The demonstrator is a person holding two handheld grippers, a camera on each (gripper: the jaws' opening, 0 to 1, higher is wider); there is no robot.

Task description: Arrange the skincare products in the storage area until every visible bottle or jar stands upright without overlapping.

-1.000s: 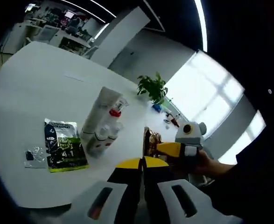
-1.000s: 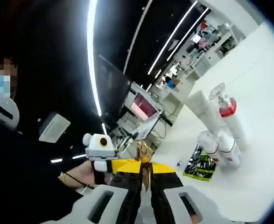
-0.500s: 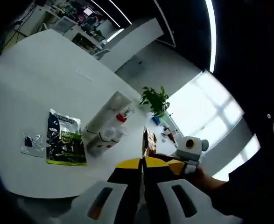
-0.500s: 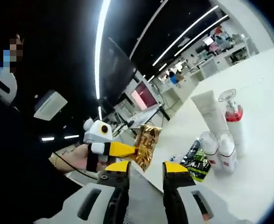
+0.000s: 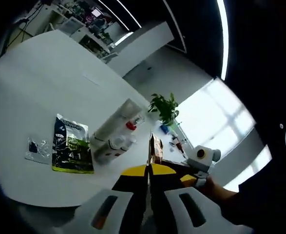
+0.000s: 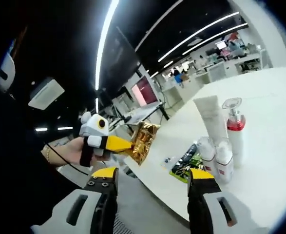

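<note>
My left gripper [image 5: 149, 170] is shut on a gold foil sachet [image 5: 155, 147], held up in the air in front of the white table [image 5: 30, 87]. In the right gripper view the same gold sachet [image 6: 143, 140] sticks out of the left gripper [image 6: 125, 145], held by a hand. My right gripper [image 6: 152, 174] is open with nothing between its jaws, apart from the sachet. On the table a white tube [image 6: 208, 116], a pump bottle with a red collar [image 6: 235, 130] and two small white bottles [image 6: 216, 154] stand upright close together.
A green and black sachet [image 5: 72, 150] and a small clear packet [image 5: 36, 149] lie flat on the table beside the bottles. A potted plant [image 5: 163, 106] stands at the far end. The right gripper [image 5: 187, 179] shows low at the right in the left gripper view.
My right gripper has opened wide and let go of the gold sachet, which stays in the left gripper. Both views have shifted with the hands.
</note>
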